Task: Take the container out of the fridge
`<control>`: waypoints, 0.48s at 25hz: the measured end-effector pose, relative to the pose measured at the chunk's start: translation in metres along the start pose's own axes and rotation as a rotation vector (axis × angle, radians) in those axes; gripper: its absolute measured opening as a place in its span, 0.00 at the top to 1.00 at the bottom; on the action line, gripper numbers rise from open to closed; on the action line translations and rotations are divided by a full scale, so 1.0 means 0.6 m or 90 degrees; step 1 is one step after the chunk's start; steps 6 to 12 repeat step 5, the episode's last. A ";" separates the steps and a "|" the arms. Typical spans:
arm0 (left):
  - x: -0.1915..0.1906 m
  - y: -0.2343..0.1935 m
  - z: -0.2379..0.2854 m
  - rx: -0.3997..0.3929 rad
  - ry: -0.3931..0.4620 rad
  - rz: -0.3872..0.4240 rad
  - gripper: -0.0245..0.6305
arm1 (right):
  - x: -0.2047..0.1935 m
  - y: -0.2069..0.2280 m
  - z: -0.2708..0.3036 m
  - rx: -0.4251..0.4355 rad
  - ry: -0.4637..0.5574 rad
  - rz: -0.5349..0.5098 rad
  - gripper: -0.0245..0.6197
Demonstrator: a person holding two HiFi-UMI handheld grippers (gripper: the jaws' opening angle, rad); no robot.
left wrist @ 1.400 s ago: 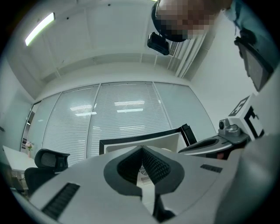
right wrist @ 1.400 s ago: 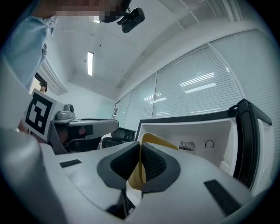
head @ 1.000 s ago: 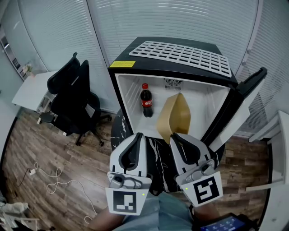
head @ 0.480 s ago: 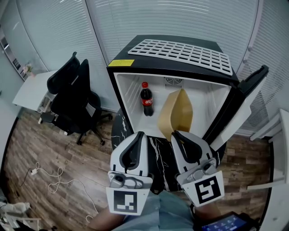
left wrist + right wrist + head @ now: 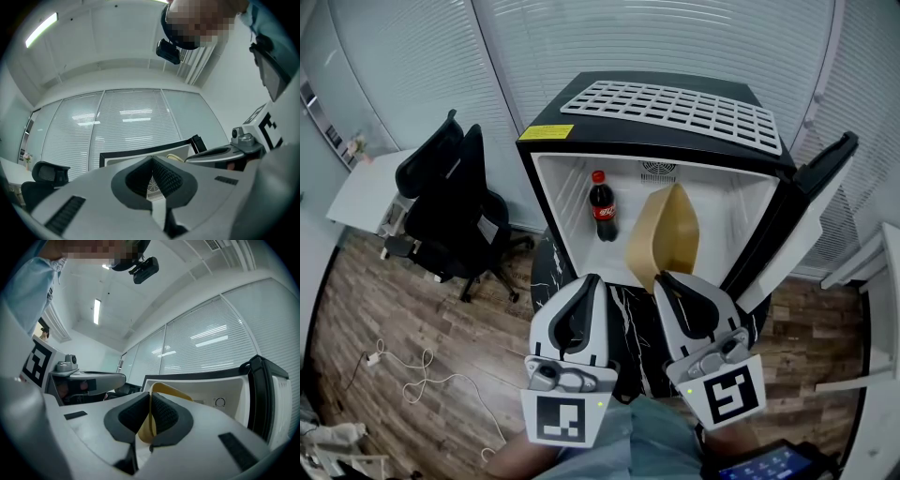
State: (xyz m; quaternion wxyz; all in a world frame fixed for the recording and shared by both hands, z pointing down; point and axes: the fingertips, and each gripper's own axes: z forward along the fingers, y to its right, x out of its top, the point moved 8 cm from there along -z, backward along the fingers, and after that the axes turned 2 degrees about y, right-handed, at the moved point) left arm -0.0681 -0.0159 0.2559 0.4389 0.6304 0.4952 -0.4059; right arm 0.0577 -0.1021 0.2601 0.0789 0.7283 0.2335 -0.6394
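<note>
The small black fridge (image 5: 581, 117) stands open, its door (image 5: 811, 202) swung to the right. A tan container (image 5: 664, 234) hangs tilted in front of the fridge opening, and my right gripper (image 5: 660, 279) is shut on its near rim. In the right gripper view the rim of the container (image 5: 169, 391) sits pinched between the dark pads (image 5: 164, 416). My left gripper (image 5: 590, 281) is beside it, shut with nothing in it; its pads (image 5: 161, 178) meet, and the fridge shows beyond them.
A cola bottle (image 5: 602, 207) stands inside the fridge at the left. A white grid rack (image 5: 675, 110) lies on the fridge top. A black office chair (image 5: 450, 202) is to the left, with a white desk (image 5: 364, 187) behind it. A cable (image 5: 403, 370) lies on the wooden floor.
The container has shifted slightly to the right and up in the right gripper's hold. The left gripper has stayed put.
</note>
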 end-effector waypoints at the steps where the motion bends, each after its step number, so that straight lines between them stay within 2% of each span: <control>1: -0.001 0.000 0.001 0.000 0.000 0.001 0.94 | -0.001 0.001 0.000 0.000 0.000 0.000 0.92; 12: -0.004 0.001 0.005 0.000 -0.004 0.001 0.94 | -0.004 0.005 0.002 0.000 0.000 -0.001 0.92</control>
